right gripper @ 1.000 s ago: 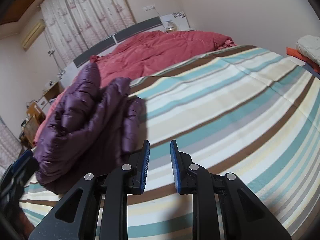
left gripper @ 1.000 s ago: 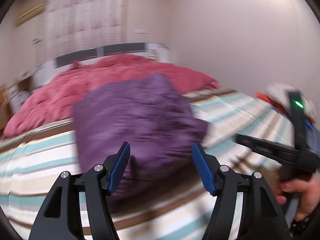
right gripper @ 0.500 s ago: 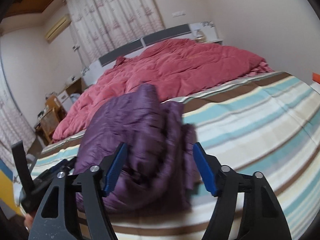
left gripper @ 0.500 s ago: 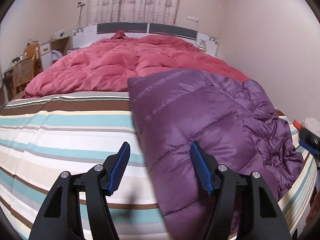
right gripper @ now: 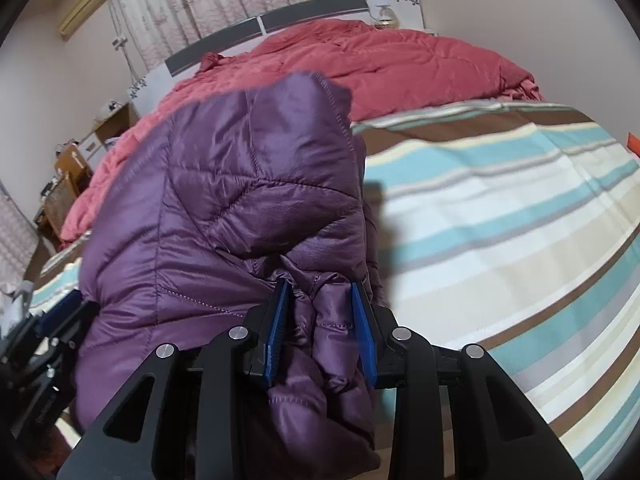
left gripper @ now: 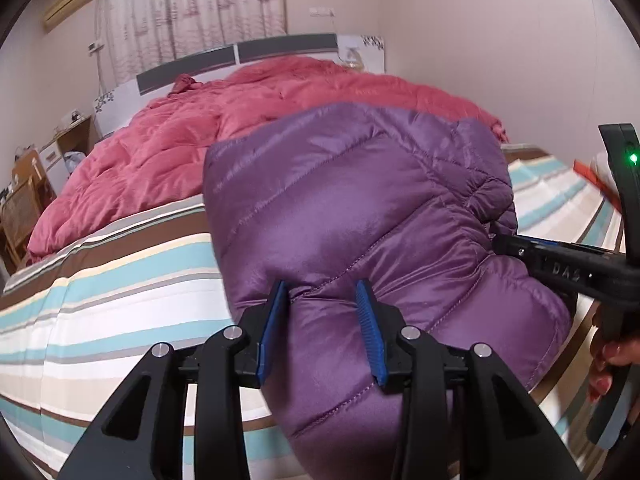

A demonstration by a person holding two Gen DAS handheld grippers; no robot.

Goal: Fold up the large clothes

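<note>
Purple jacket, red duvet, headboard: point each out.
purple jacket (left gripper: pixel 352 200), left wrist view, quilted top panel.
red duvet (right gripper: pixel 400 64), right wrist view, middle of its top.
headboard (left gripper: pixel 284 46), left wrist view, grey band.

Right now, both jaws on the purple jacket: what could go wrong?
1. The left gripper, whose jaws have just been closing, pinches only a small ridge of the slick, puffy purple down jacket; it may slide out when pulled.
2. The right gripper, also just closing, bites a crumpled bunch of layers, so the fold may come out uneven.
3. The jacket lies near the edge of the striped bedspread; a tug could drag it off.
</note>
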